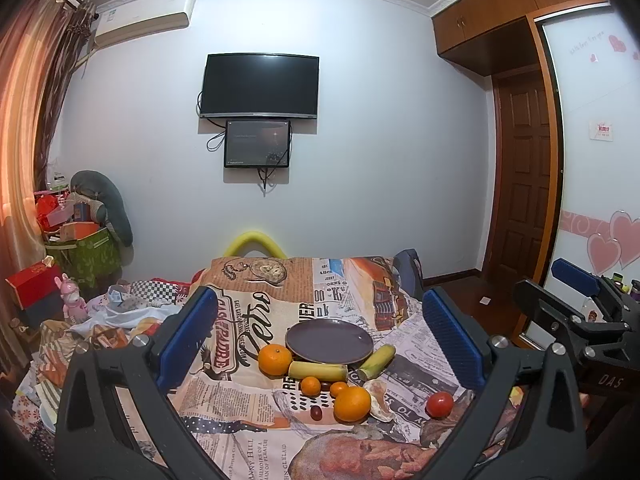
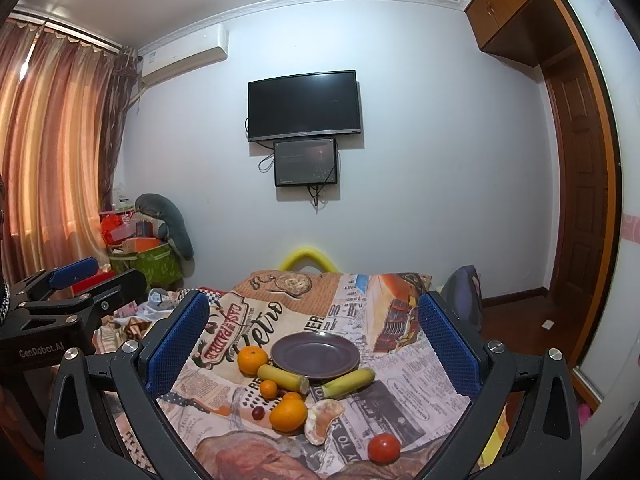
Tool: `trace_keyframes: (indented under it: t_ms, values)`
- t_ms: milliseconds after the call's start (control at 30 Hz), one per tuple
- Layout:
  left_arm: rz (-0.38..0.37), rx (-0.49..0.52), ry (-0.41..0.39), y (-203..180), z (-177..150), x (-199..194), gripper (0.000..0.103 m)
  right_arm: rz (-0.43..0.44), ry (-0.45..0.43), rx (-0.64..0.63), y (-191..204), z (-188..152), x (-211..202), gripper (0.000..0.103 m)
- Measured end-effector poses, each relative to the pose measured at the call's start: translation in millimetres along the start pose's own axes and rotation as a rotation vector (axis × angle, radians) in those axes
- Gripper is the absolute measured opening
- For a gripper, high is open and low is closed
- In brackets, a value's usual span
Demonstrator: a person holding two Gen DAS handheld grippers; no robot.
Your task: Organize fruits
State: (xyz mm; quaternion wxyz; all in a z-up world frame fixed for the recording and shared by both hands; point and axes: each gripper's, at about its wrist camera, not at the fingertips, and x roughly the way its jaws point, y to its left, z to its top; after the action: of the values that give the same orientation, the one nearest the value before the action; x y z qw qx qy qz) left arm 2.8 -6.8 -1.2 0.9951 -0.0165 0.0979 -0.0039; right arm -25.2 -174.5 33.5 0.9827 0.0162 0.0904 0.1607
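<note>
An empty purple plate point(image 1: 329, 340) point(image 2: 315, 355) sits on a newspaper-print cloth point(image 1: 248, 432). In front of it lie two banana pieces point(image 1: 318, 370) point(image 2: 349, 382), a big orange point(image 1: 274, 359) point(image 2: 253, 359), another orange point(image 1: 352, 404) point(image 2: 288, 415), two small tangerines point(image 1: 310, 385) point(image 2: 268, 389), a grape point(image 1: 316, 412) point(image 2: 258, 413), a peeled citrus piece point(image 1: 378, 398) point(image 2: 322, 420) and a red tomato point(image 1: 439, 404) point(image 2: 384, 447). My left gripper point(image 1: 320, 336) is open and empty, well short of the fruit. My right gripper point(image 2: 312, 340) is open and empty too. The right gripper also shows at the right edge of the left wrist view point(image 1: 588, 304).
The table drops off at its right edge to a wooden floor point(image 1: 472, 296). A cluttered bed with cloths point(image 1: 120, 312) lies left. Boxes and a green bag point(image 1: 84, 252) stand by the curtain. A TV point(image 1: 260, 86) hangs on the far wall.
</note>
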Motion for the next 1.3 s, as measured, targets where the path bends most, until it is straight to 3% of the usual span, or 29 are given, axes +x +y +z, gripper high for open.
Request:
trace_keyframes:
  t_ms: [1000,1300]
  values:
    - [-0.009,-0.010,0.009,2,1,4,0.103,-0.006,0.008,0.006,-2,-2,3,0.103]
    - [-0.025,-0.015,0.063,4,-11,32,0.103,-0.057,0.094,0.027,-18,-17,30,0.103]
